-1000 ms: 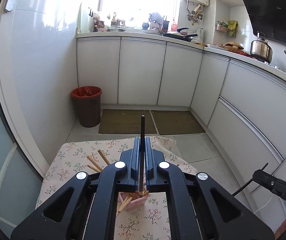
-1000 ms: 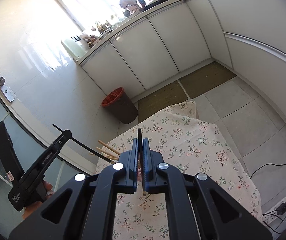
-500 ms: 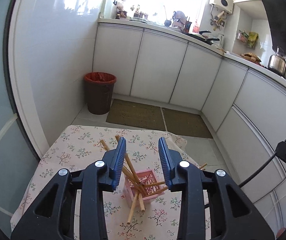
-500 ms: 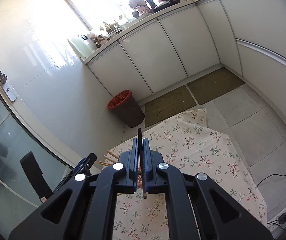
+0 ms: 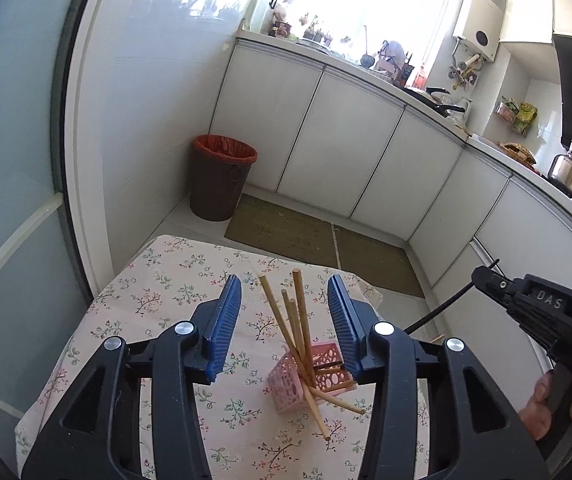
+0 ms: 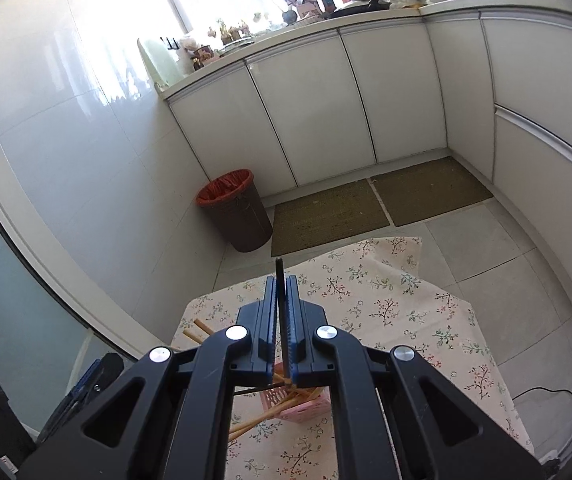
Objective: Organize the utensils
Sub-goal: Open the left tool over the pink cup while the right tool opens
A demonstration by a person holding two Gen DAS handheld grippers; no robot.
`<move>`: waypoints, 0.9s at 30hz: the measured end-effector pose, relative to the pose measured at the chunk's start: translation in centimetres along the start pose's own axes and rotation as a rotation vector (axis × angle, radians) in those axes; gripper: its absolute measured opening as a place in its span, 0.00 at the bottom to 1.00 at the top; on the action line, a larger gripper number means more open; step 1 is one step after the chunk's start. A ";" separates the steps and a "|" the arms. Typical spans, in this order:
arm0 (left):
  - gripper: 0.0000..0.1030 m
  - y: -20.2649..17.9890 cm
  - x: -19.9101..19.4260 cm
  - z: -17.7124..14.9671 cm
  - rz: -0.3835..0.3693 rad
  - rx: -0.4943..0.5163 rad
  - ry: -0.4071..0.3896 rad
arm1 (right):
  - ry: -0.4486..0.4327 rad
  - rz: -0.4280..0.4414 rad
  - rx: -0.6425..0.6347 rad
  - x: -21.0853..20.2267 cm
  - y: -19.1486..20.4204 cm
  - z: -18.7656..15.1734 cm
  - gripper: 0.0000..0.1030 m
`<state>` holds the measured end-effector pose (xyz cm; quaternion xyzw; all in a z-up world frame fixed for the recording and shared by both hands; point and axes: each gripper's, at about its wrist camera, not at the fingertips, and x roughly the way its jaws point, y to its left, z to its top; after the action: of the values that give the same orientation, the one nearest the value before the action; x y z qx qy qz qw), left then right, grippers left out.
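Gripping a thin black chopstick [image 6: 280,304], the right claw [image 6: 282,312] hides the perforated pink basket [image 5: 286,380]; the left claw [image 5: 284,320], jaws just parted and empty, shows its round wooden chopsticks [image 5: 299,320].

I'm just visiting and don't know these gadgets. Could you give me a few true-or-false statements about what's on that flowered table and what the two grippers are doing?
1. The pink basket lies tipped on the flowered tablecloth. True.
2. The wooden chopsticks stand neatly upright in it. False: they lean crossed, and some poke out onto the cloth.
3. The right gripper is shut on a thin black stick. True.
4. The left gripper is clamped on a chopstick. False: it is open, its pads clear of the chopsticks.
5. The bin by the wall is blue. False: brown with a red liner.
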<state>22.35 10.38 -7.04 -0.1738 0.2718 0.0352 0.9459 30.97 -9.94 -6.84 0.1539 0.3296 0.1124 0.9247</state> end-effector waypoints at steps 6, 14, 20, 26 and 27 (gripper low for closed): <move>0.48 -0.9 -1.2 -0.4 0.066 0.081 -0.047 | 0.028 -0.001 -0.044 1.1 0.9 -1.6 0.08; 0.50 -3.4 -3.7 -1.4 0.106 0.172 -0.076 | 0.007 -0.074 -0.094 -3.6 -0.1 -3.6 0.08; 0.76 -6.0 -6.1 -2.8 0.129 0.245 -0.092 | -0.006 -0.100 -0.088 -7.5 -1.7 -5.8 0.11; 0.93 -7.3 -8.7 -4.6 0.153 0.284 -0.122 | -0.061 -0.114 -0.084 -12.0 -2.9 -8.3 0.40; 0.93 -7.3 -9.0 -5.0 0.160 0.287 -0.121 | -0.070 -0.120 -0.083 -12.7 -3.0 -8.6 0.43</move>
<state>13.34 2.00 -4.00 -0.0123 0.2293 0.0816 0.9698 16.14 -14.84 -6.98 0.0993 0.3006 0.0649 0.9463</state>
